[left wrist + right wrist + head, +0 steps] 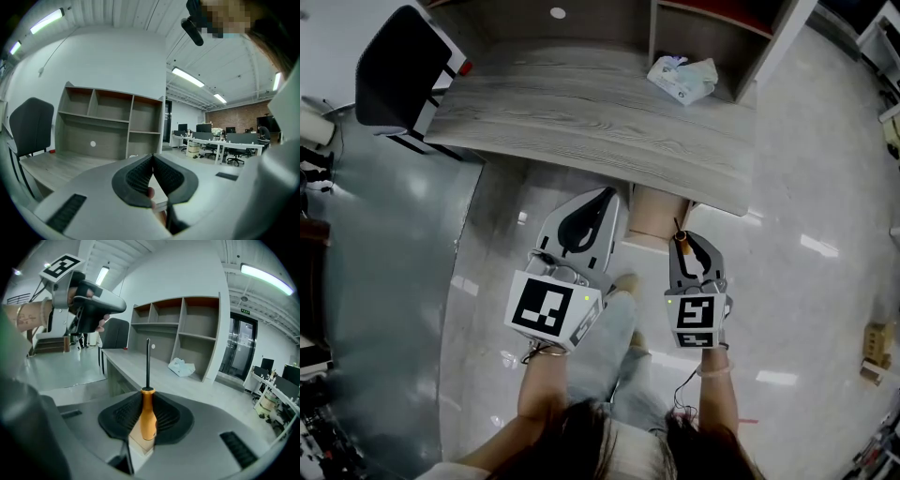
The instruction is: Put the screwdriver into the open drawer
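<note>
1. Head view: both grippers hang over the floor, just near of the grey tabletop (pixel 581 122). The left gripper (pixel 602 202) has its pads together. The right gripper (pixel 689 246) clamps the screwdriver (pixel 682 242), which has an orange handle and a shaft pointing far. A pale drawer (pixel 656 214) juts out from under the tabletop's near edge, between the two grippers and just beyond the screwdriver tip. A crumpled bag (pixel 682 78) lies far right and a black chair (pixel 398 70) stands far left.
2. Left gripper view: the left gripper (pixel 153 157) has its jaw tips meeting, with nothing held between them. The shelf unit (pixel 112 122) stands beyond.
3. Right gripper view: the right gripper (pixel 147 397) is closed on the screwdriver (pixel 148 418) handle. The shaft rises towards the shelf unit (pixel 187 329).
</note>
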The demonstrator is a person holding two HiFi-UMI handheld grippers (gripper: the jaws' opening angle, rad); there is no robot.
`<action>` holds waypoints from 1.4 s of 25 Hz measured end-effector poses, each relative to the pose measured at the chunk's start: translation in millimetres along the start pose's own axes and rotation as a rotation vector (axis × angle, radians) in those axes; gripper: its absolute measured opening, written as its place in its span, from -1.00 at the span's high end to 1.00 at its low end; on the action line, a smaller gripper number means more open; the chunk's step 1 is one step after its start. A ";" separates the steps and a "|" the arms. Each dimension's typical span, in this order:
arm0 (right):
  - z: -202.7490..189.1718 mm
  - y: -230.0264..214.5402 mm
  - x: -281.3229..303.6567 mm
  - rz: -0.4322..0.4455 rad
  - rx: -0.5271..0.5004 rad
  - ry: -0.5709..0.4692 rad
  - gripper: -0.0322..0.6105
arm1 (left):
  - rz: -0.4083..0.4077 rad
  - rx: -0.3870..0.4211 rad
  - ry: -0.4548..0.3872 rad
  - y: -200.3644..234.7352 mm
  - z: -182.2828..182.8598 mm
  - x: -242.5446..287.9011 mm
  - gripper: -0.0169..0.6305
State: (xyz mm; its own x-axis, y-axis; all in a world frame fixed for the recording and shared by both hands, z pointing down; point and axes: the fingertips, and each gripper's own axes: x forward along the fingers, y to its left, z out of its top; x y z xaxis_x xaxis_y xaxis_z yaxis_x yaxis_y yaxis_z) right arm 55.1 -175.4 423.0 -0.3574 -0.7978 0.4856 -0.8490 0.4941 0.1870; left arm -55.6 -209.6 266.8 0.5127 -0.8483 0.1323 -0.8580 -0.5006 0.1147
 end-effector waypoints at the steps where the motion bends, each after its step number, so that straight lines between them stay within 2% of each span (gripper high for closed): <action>1: -4.5 0.5 6.1 0.002 -0.002 0.009 0.64 | -0.003 -0.001 0.005 2.7 -3.0 3.8 0.90; 7: -30.4 4.1 40.9 0.018 -0.028 0.066 0.64 | -0.008 -0.009 0.031 22.9 -20.1 25.4 0.90; 14: -71.8 9.3 75.3 0.036 -0.034 0.134 0.64 | -0.001 0.016 0.055 45.5 -42.0 42.5 0.90; 22: -119.6 5.9 109.5 0.059 -0.061 0.197 0.64 | 0.009 0.002 0.074 57.5 -74.6 65.5 0.90; 35: -188.0 6.7 165.6 0.106 -0.107 0.291 0.64 | -0.001 0.039 0.105 69.3 -114.9 96.4 0.90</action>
State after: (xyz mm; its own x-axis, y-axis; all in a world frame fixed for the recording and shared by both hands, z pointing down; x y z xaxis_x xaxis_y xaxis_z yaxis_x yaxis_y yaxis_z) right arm 63.4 -239.3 665.2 -0.3020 -0.6153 0.7282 -0.7617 0.6150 0.2038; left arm -62.1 -306.2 400.6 0.5118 -0.8263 0.2350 -0.8573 -0.5091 0.0767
